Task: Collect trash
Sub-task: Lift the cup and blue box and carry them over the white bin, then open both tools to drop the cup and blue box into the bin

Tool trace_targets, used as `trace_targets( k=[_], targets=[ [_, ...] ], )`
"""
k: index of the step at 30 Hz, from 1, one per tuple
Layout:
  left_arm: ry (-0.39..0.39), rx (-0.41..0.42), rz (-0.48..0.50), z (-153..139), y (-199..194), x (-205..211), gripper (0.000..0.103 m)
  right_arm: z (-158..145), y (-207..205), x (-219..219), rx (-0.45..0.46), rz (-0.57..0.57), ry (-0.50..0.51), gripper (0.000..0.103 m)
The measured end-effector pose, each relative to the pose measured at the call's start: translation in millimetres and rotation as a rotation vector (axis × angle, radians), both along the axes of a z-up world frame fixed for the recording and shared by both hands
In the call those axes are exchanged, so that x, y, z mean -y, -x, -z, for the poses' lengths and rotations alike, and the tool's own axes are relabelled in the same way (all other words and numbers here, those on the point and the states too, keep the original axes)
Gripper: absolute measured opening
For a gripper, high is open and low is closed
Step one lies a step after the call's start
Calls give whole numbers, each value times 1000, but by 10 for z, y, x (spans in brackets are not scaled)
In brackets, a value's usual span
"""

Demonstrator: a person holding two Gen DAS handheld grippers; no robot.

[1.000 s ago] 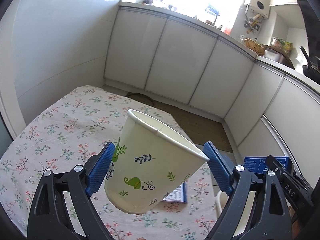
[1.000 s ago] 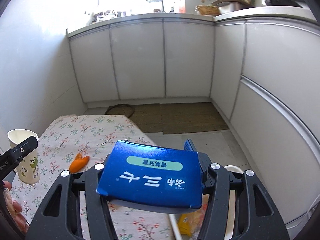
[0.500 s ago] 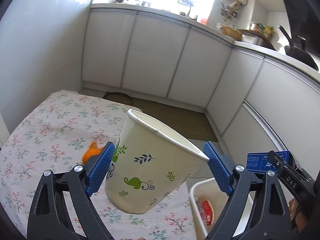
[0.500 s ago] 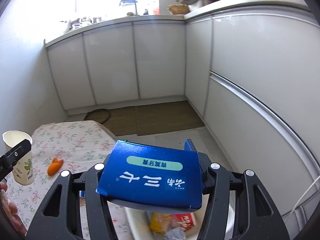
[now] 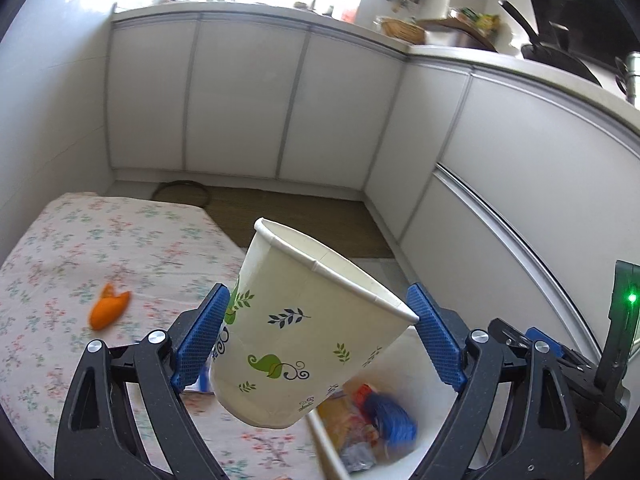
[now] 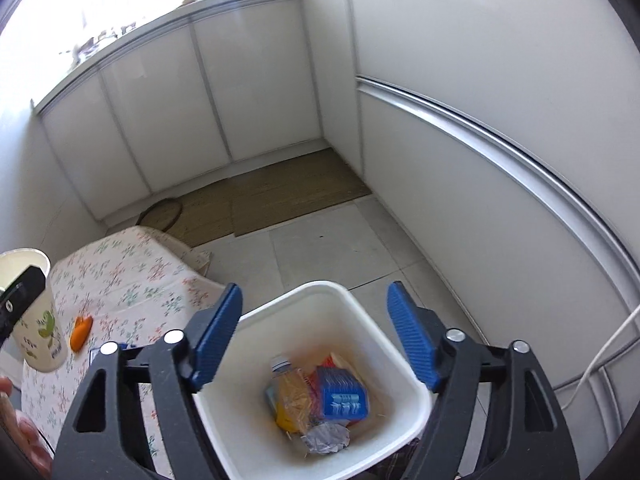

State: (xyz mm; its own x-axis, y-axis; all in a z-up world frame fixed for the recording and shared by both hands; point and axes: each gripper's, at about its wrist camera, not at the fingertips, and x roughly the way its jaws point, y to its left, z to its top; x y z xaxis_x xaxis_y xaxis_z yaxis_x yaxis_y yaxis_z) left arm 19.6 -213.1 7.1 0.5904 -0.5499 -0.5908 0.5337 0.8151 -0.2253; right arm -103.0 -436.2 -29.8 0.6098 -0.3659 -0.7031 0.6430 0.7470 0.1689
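Left gripper [image 5: 318,336]: clamped on the paper cup [image 5: 304,344], blue pads pressing its wall at 9 and 3 o'clock of the left wrist view.
Paper cup: white with leaf prints, tilted, mouth toward 1 o'clock, base toward 6 o'clock; carried above the table edge and the bin. In the right wrist view it sits at 9 o'clock [image 6: 34,312], partly behind a black gripper part.
Right gripper [image 6: 314,344]: jaws apart and opening, nothing between the pads; it hangs over the bin's mouth.
Bin [image 6: 404,356]: white, squarish, on the floor just beside the table; at 6 o'clock in the right wrist view, at 5 o'clock under the cup in the left wrist view [image 5: 424,384].
Blue box [image 6: 340,394]: lying inside the bin, blurred, among a plastic bottle [image 6: 292,384], orange packaging and a crumpled grey scrap [image 6: 326,438].
Table [image 5: 80,248]: covered by a floral cloth, at 8 to 9 o'clock in both views.
Orange scrap [image 5: 108,310]: lying on the cloth at 9 o'clock of the left wrist view, well apart from the bin; also seen just right of the cup in the other view [image 6: 81,332].
Floor mat [image 6: 280,196]: brown, on the floor before the white cabinets, at 12 o'clock.
Person's hand [image 6: 24,440]: fingers at the 8 o'clock edge of the right wrist view.
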Motion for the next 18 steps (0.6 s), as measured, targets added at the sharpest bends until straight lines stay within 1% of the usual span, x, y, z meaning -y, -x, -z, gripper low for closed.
trace_targets(
  k=[4,9,12,17,18],
  targets=[
    [-2,-29,49,60,40,259,86,4,162,201,10,88,-9,78],
    [-6,-74,111,157,74,601,86,-27,354,410,-9,202,48,79],
    [-10,-100,136,222,81,781,86,-24,440,491,-33,250,83,80],
    [-19,-152,181,358,99,1037,87,-13,522,559,-54,291,106,81],
    [-17,-164,190,384,108,1074,88,5,516,569,-58,298,108,83]
  ],
)
